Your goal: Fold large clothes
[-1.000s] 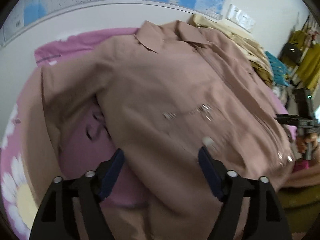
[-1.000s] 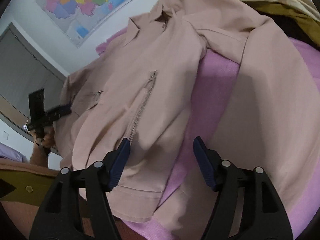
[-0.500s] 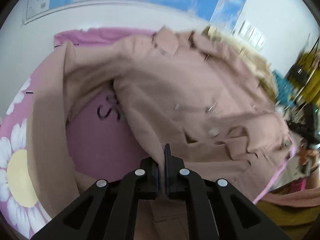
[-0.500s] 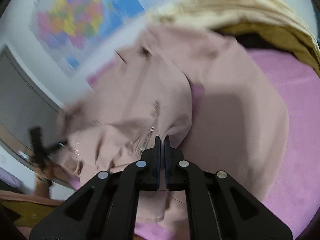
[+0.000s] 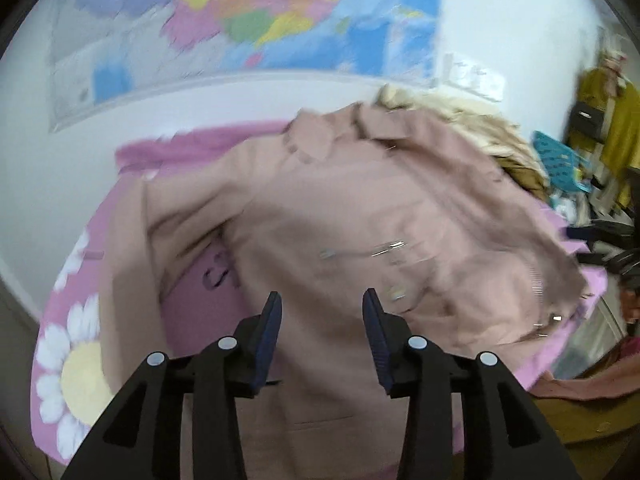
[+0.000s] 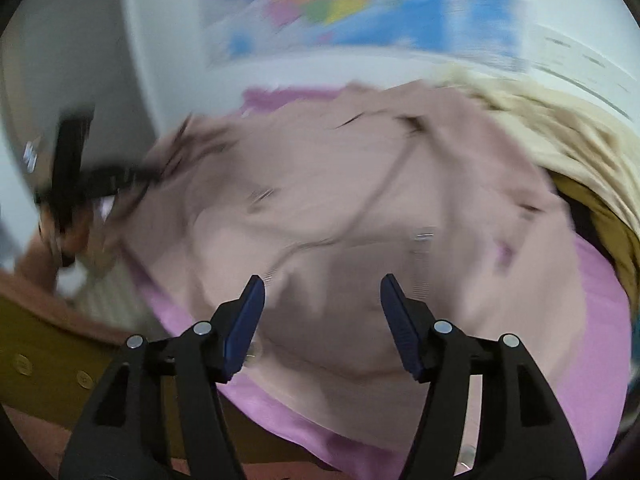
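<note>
on a pink blanket (image 5: pixel 168 148) printed with a white daisy (image 5: pixel 76 364), a dusty-pink jacket (image 5: pixel 360 216) is spread with its collar at the far side, near a wall map (image 5: pixel 248 12). a pile of cream clothes (image 6: pixel 560 128) is seen just beyond its far right shoulder. the left gripper (image 5: pixel 320 316) is held above the near hem, its jaws parted and opening, with nothing pinched between the blue pads. the right gripper (image 6: pixel 322 300) is likewise held above the jacket, jaws opening and empty. both views are blurred.
</note>
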